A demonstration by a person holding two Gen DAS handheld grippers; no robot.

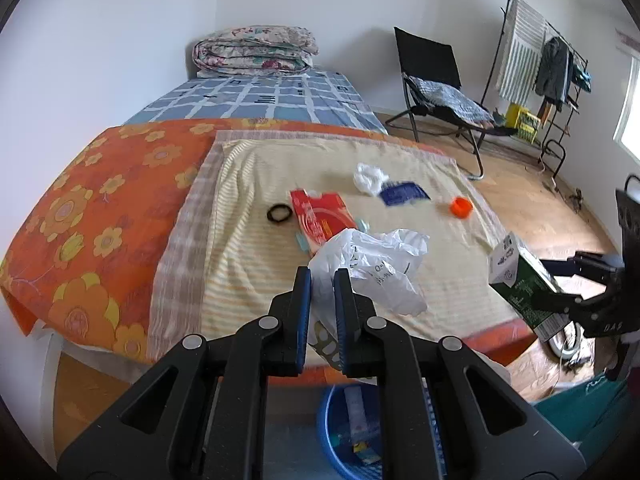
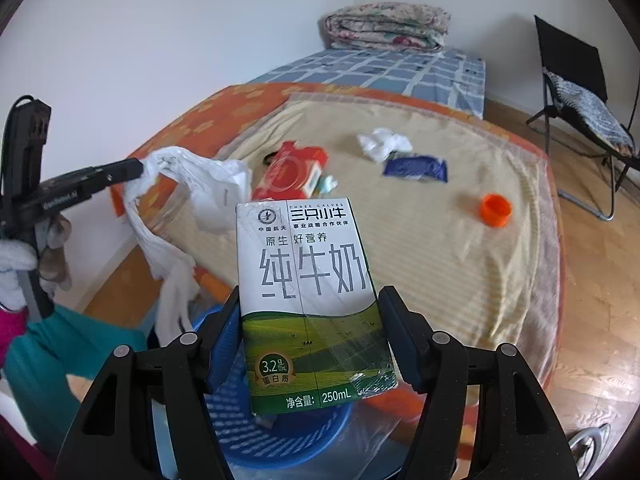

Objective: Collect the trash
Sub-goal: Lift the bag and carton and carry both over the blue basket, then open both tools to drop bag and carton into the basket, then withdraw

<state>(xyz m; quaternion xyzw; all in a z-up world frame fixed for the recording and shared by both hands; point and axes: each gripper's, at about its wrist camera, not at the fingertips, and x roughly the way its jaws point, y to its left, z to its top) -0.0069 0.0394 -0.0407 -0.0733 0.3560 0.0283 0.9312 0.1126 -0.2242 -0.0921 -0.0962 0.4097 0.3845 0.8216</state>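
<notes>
you had the left tongs [image 1: 322, 276] pinching a white plastic bag [image 1: 376, 264] and the right tongs [image 2: 310, 308] clamped round a milk carton [image 2: 308, 300] above the bed [image 2: 460, 264].

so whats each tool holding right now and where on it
Left tool: shut on the white plastic bag, pinching a bunched edge of it. Right tool: shut on the milk carton, gripping its lower sides.
</notes>
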